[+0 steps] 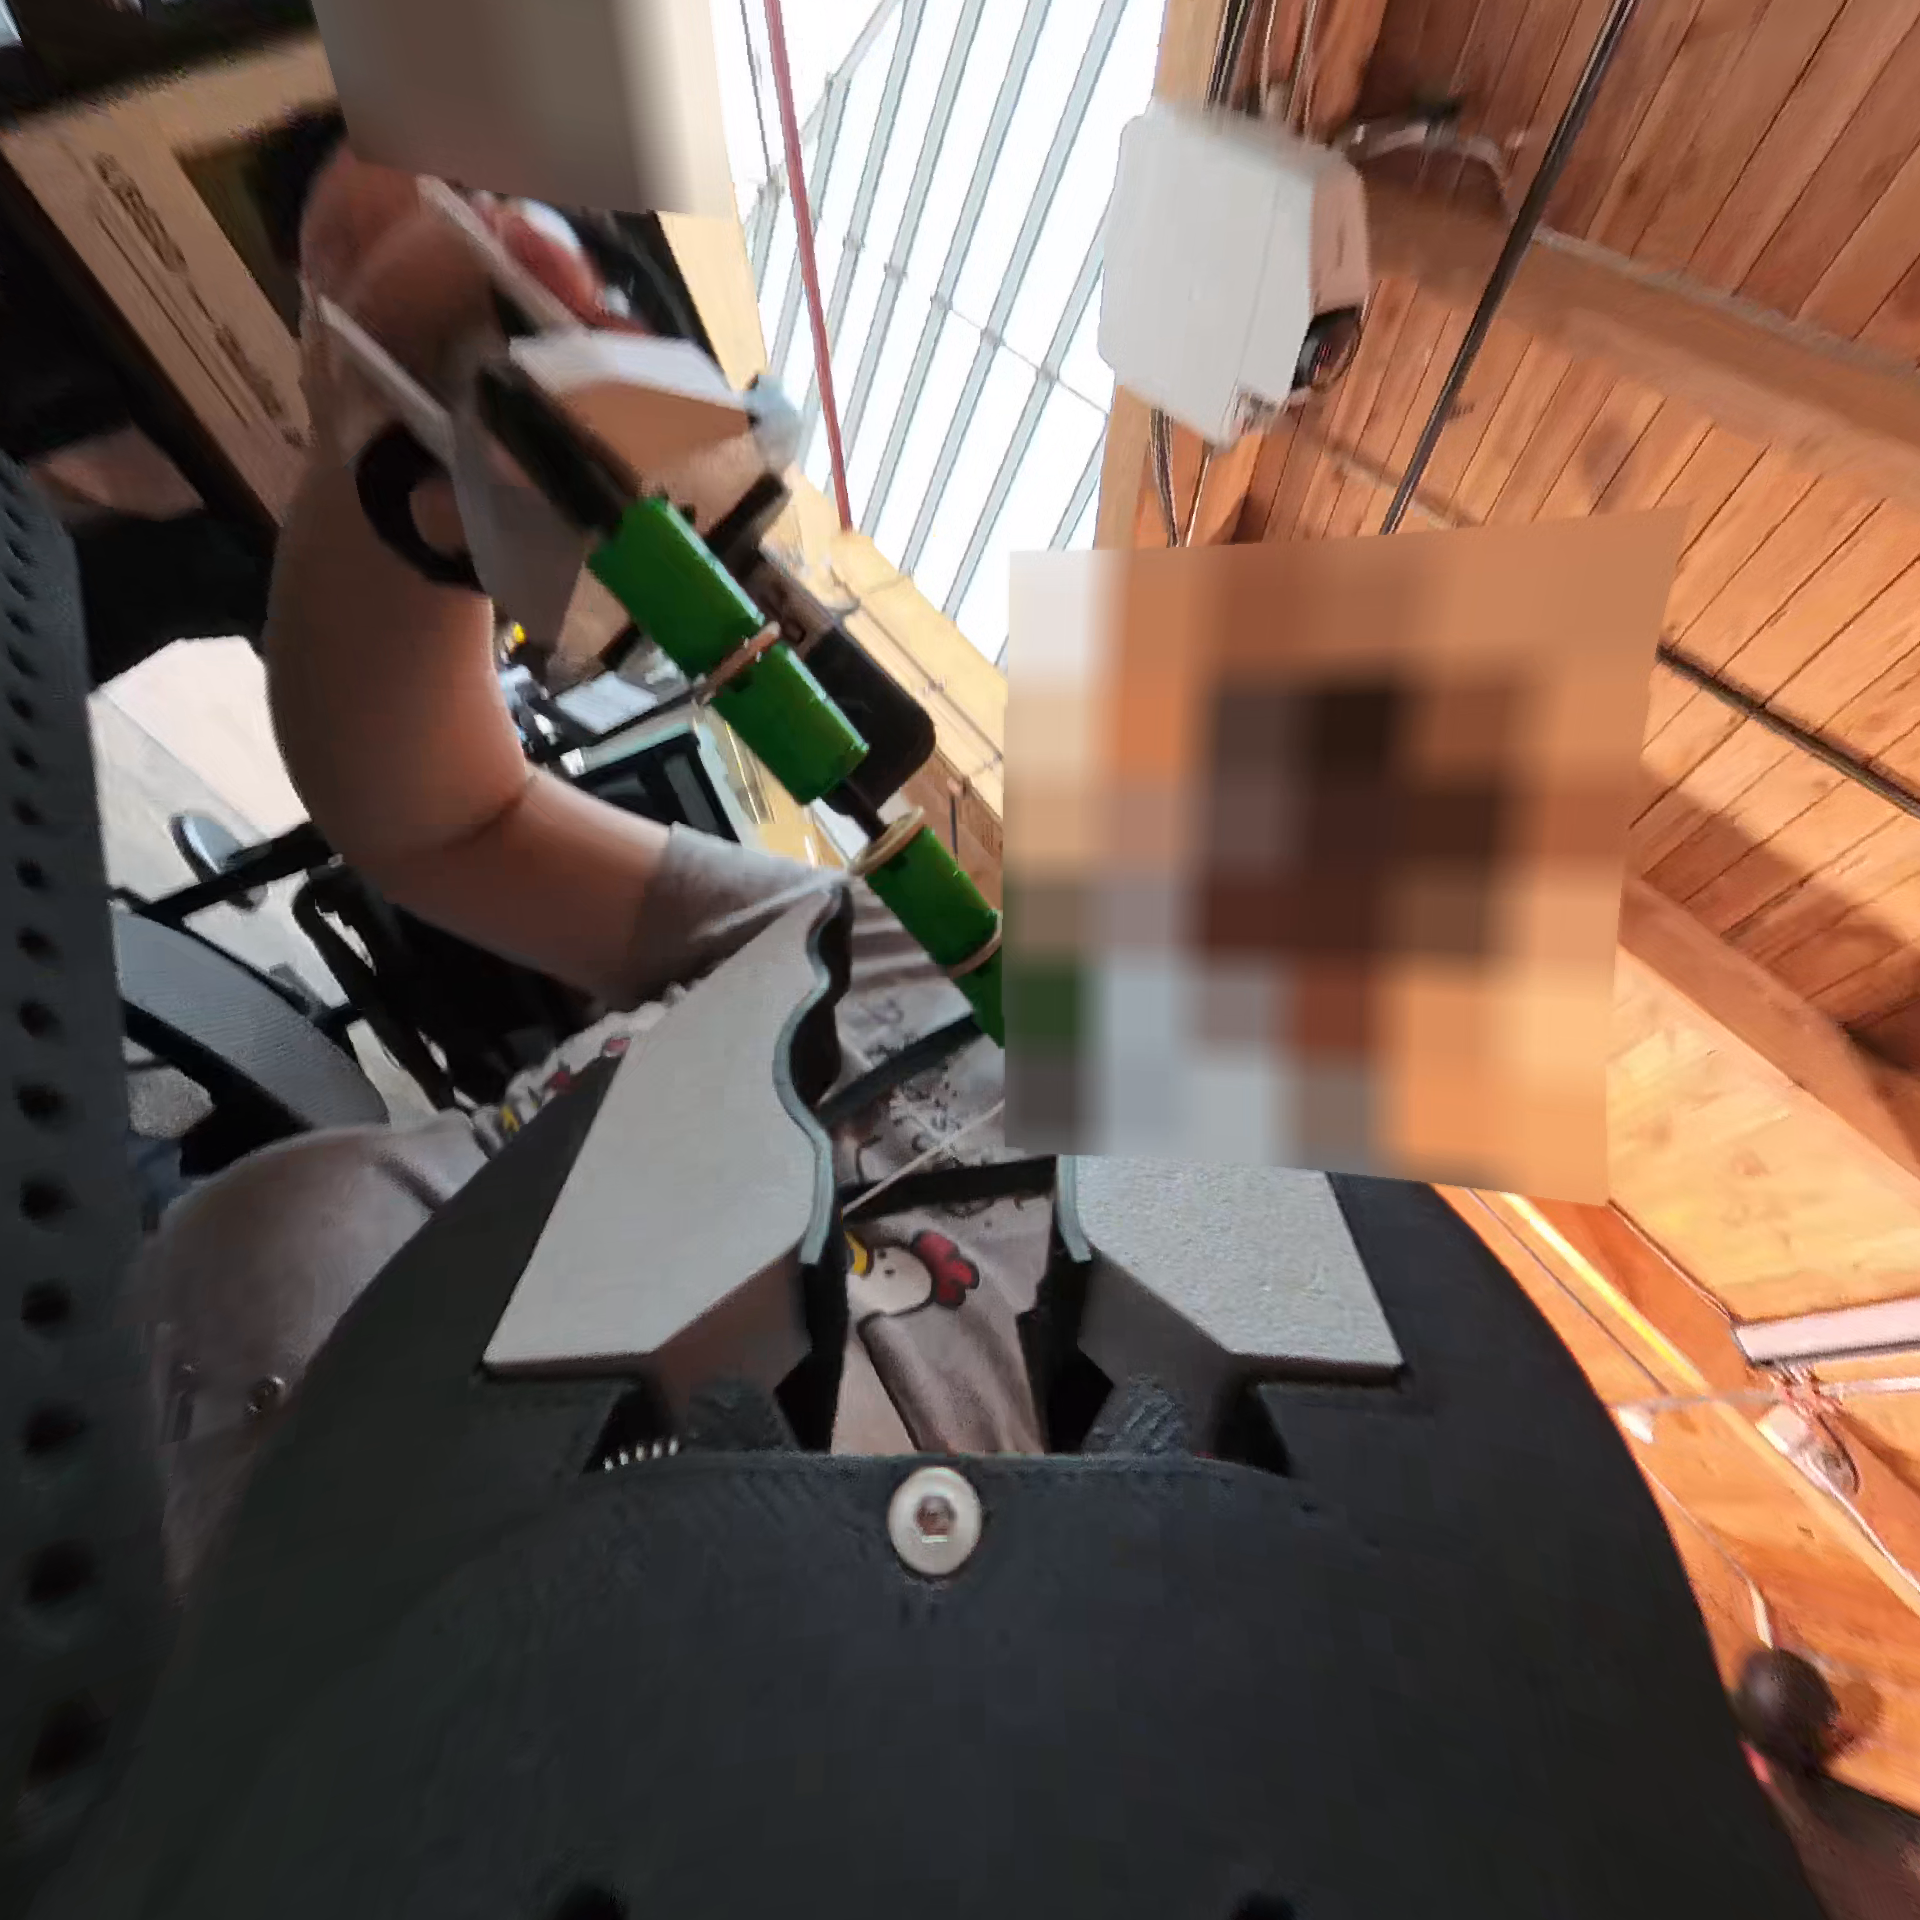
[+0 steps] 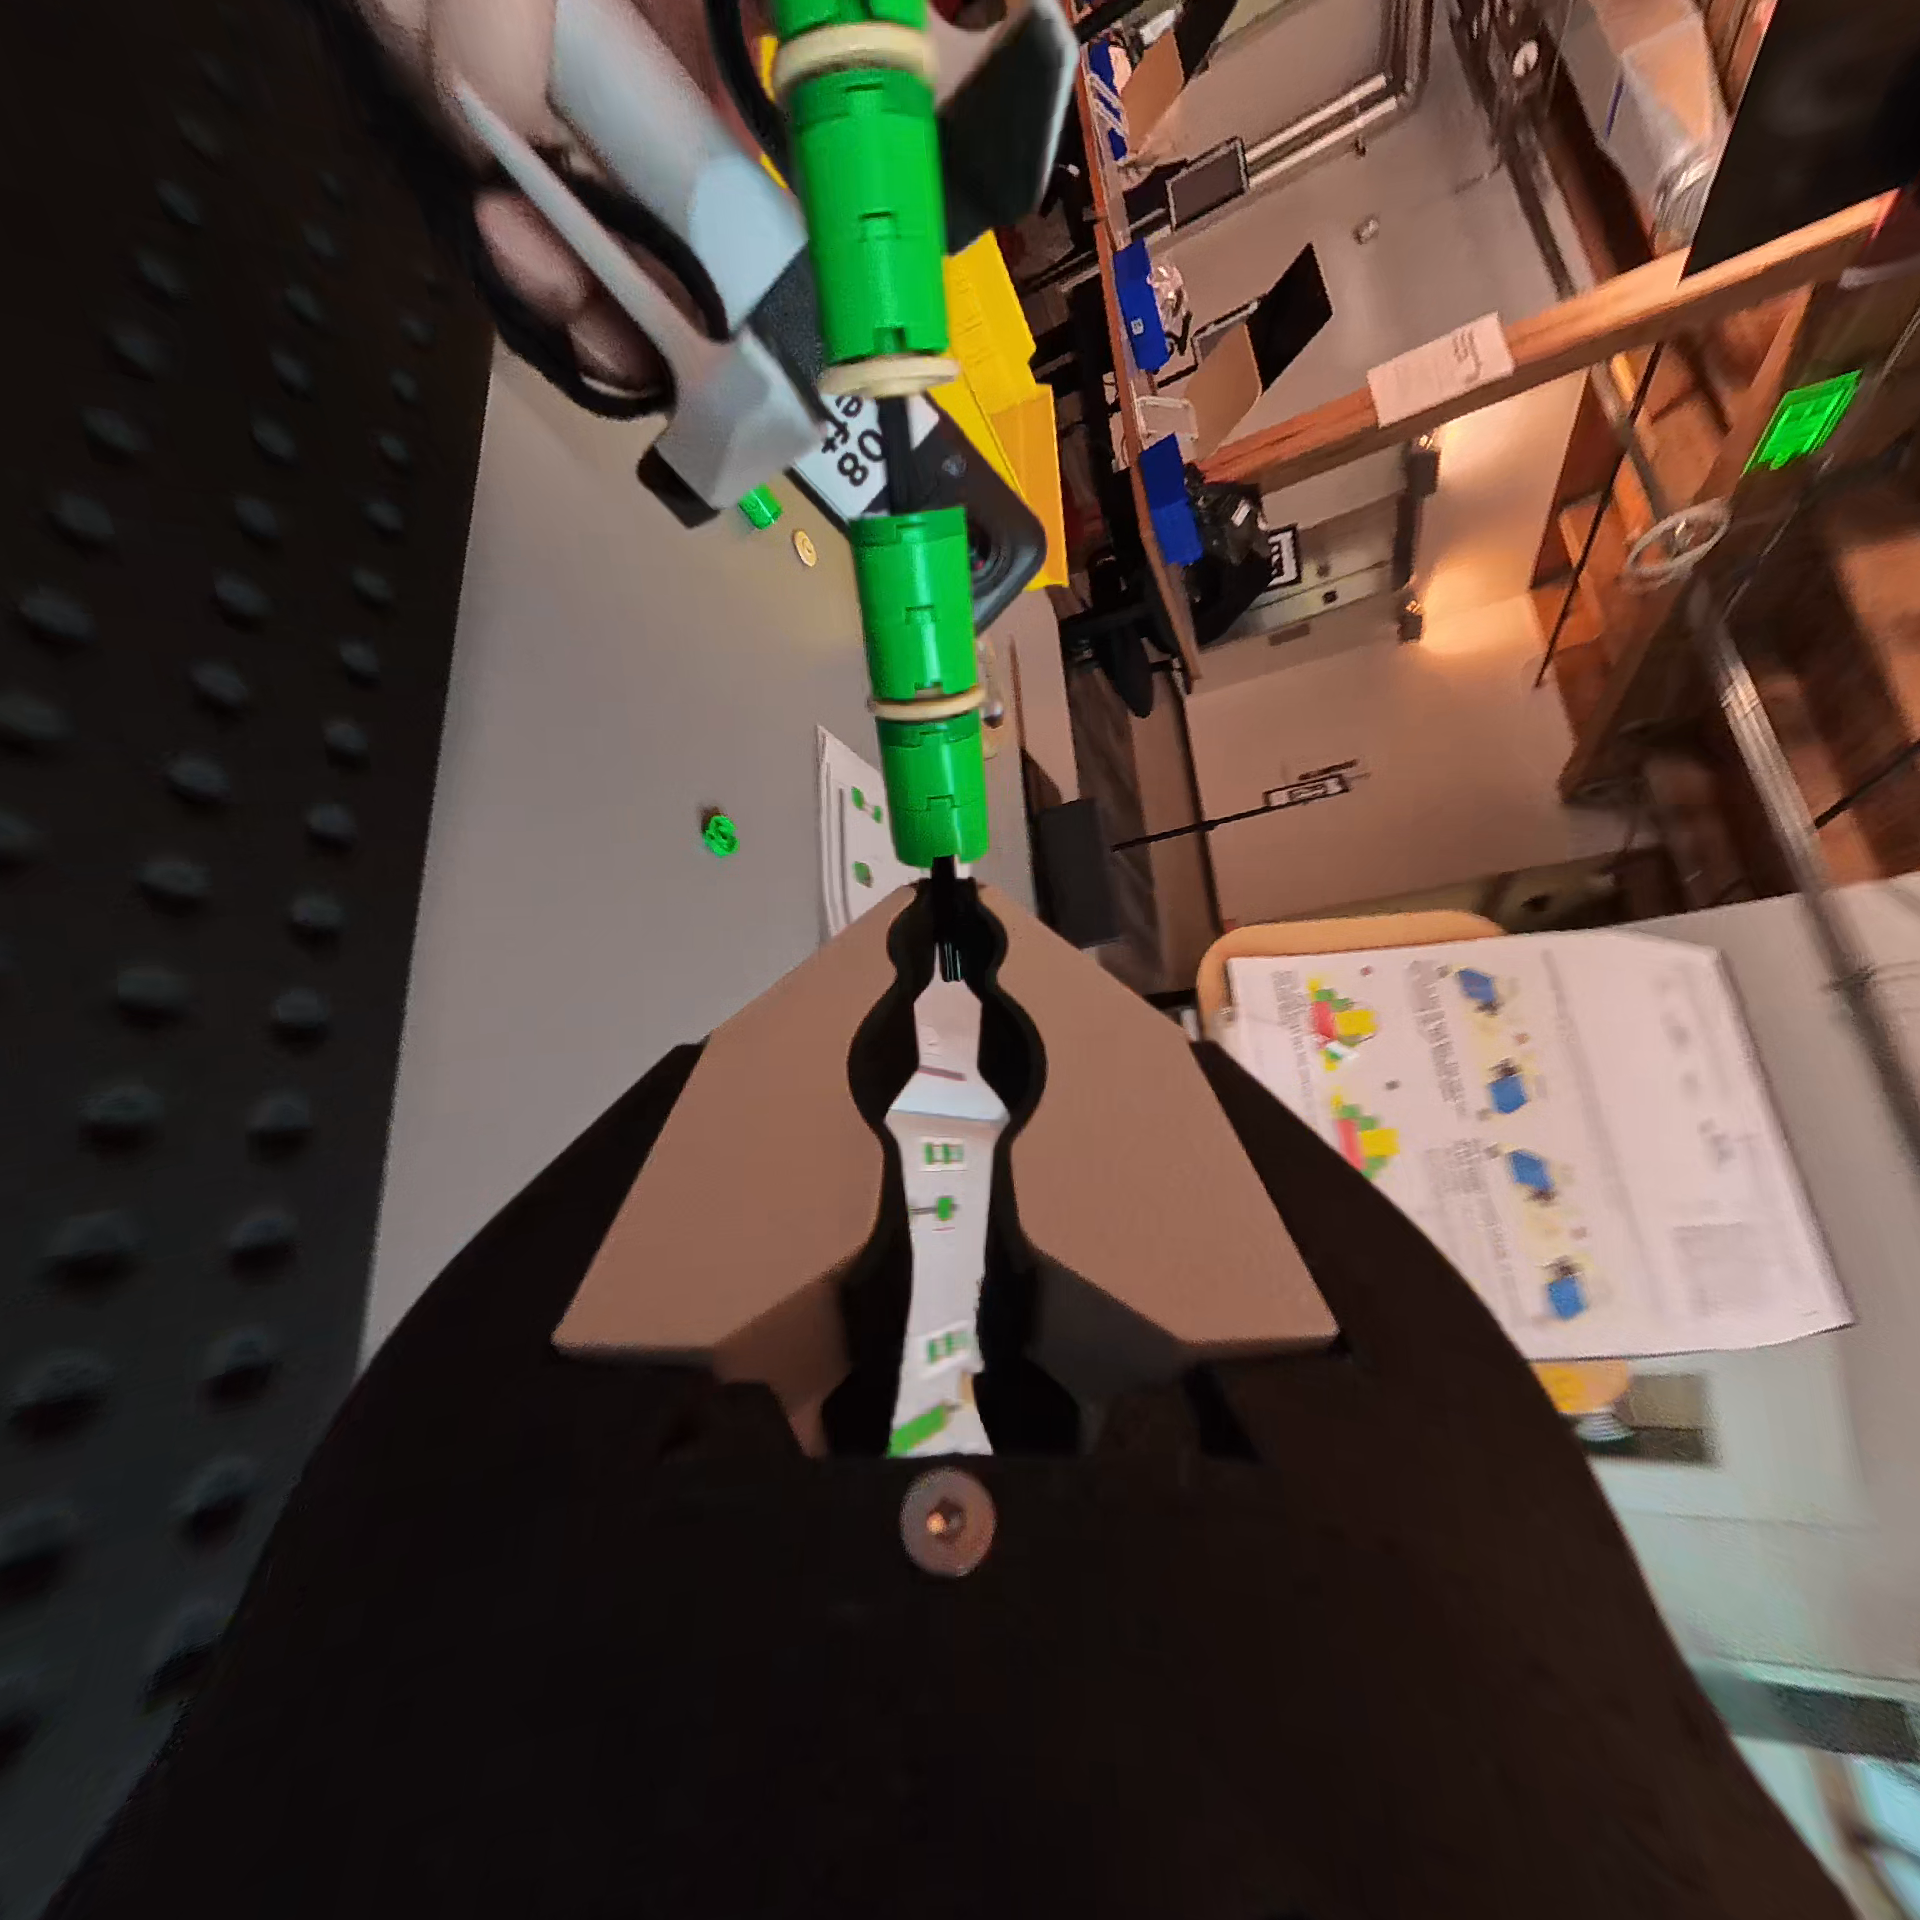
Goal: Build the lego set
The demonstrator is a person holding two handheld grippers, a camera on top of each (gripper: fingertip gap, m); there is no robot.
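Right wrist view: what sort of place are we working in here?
Probably a workshop or lab. Behind the grey table stand shelves with blue bins and a yellow bin; printed build sheets lie nearby. The right gripper holds a green rod over the table.

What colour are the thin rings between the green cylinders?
Cream rings, clearest in the right wrist view.

Black gripper (image 2: pixel 951 940) body, grey wavy-edged fingers (image 2: pixel 1122 1122), one silver screw (image 2: pixel 947 1524), perhaps a grey sleeve (image 1: pixel 727 904).
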